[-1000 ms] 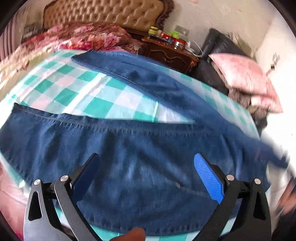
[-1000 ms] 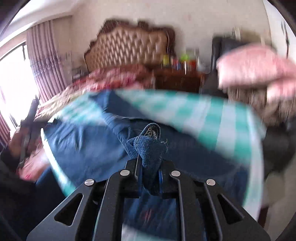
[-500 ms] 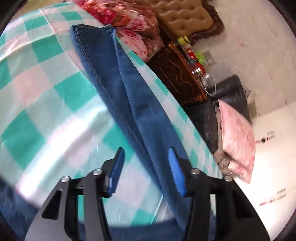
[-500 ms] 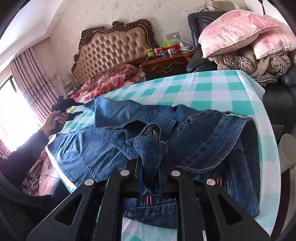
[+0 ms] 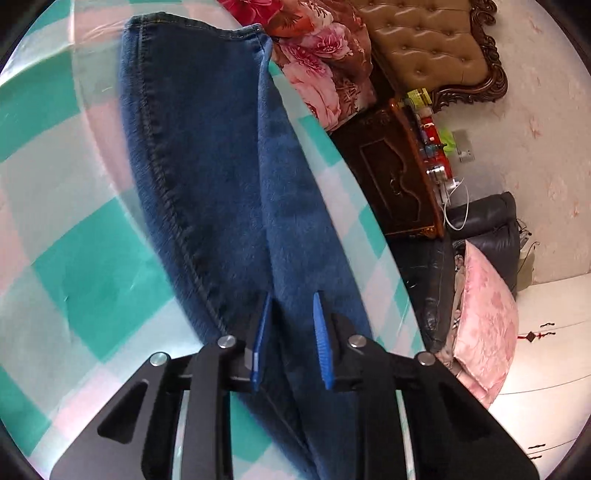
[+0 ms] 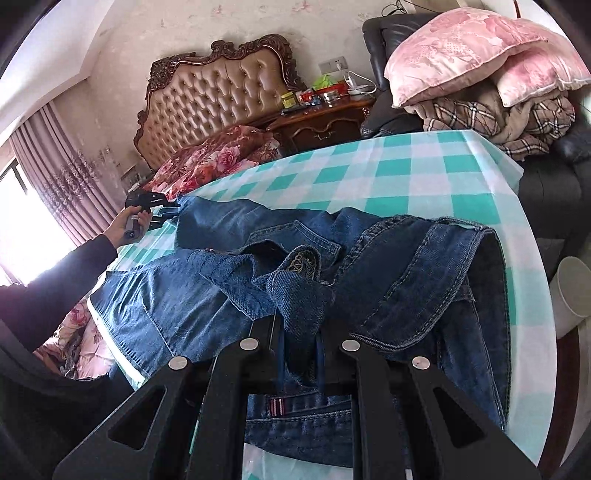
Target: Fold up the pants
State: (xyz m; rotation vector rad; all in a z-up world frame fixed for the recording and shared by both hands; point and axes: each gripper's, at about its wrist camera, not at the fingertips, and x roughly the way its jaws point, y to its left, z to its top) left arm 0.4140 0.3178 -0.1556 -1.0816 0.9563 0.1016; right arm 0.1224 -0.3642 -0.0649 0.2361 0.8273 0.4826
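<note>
Blue jeans [image 6: 207, 299] lie spread on a table with a green-and-white checked cloth [image 6: 388, 177]. My right gripper [image 6: 299, 332] is shut on a bunched fold of denim [image 6: 299, 295] near the waist and holds it slightly raised. One pant leg [image 5: 221, 166] runs away from my left gripper [image 5: 291, 328] to its hem [image 5: 192, 26] at the table's far edge. The left jaws are closing with the leg's folded edge between the blue pads [image 5: 262, 332]; a gap still shows. In the right wrist view a hand [image 6: 125, 225] holds the left gripper [image 6: 166, 206] at the leg's far end.
Beyond the table stand a bed with a tufted headboard [image 6: 221, 99] and floral bedding [image 5: 317, 70], and a dark wooden nightstand [image 5: 399, 177]. A black armchair [image 6: 546, 184] carries pink pillows [image 6: 469, 48] and blankets. A white bin [image 6: 572, 291] stands right of the table.
My left gripper left the broad denim, travelled along the far leg toward its hem, rolled, and its jaws narrowed from wide open. The right gripper kept its grip and barely moved.
</note>
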